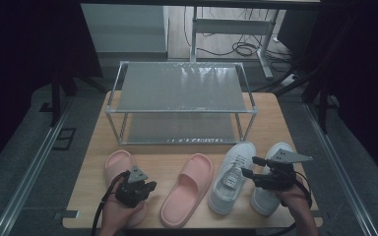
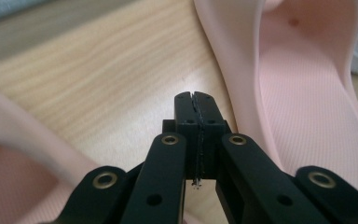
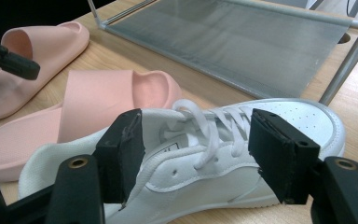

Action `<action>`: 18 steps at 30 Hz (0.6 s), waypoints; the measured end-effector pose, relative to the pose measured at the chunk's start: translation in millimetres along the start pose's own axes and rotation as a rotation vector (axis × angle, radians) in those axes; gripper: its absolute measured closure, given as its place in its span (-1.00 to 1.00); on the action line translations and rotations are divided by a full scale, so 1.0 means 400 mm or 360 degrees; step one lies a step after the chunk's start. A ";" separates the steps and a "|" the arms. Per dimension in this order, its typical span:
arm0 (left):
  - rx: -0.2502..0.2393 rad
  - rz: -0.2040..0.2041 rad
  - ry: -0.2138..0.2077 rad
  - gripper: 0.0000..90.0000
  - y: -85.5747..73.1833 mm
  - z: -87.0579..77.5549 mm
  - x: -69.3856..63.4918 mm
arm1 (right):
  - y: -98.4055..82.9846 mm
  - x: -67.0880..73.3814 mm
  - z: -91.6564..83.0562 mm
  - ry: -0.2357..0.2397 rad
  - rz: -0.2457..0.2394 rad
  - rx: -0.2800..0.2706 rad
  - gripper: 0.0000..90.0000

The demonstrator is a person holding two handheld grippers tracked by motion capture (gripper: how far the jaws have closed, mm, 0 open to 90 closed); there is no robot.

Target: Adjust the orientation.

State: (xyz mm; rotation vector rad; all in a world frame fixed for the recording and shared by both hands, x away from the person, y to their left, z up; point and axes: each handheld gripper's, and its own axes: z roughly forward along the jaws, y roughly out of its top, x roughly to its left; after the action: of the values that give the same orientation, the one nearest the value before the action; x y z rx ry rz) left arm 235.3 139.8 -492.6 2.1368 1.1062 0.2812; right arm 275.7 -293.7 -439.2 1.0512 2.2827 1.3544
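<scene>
A: Holding our right tongs (image 3: 193,149) apart, jaws either side of the left white sneaker (image 3: 223,154) on the tabletop (image 1: 197,147).
B: Yep, our left tongs (image 2: 196,100) are pressed together, empty, between the pink slides (image 2: 303,93).

No legible text, label, brand, number or sign is present in any view. The white sneaker (image 3: 242,154) carries a tongue patch (image 1: 230,179) with dark marks in the high view; these are too small and blurred to read.
</scene>
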 end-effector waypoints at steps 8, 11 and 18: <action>0.0080 -0.0002 0.0010 1.00 -0.039 -0.012 -0.002 | 0.002 -0.009 0.009 -0.0006 0.0012 0.0007 -0.21; 0.0121 -0.0020 0.0028 1.00 -0.066 -0.023 0.003 | 0.003 -0.007 0.011 -0.0002 0.0010 0.0012 -0.21; 0.0132 -0.0053 0.0020 1.00 -0.095 -0.048 0.012 | 0.009 -0.004 0.010 0.0008 -0.0007 0.0002 -0.21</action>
State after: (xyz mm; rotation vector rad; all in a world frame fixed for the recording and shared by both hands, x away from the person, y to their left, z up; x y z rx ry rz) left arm 205.0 167.7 -504.7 2.1893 1.1783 0.2374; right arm 280.8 -290.9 -438.4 1.0437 2.2883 1.3553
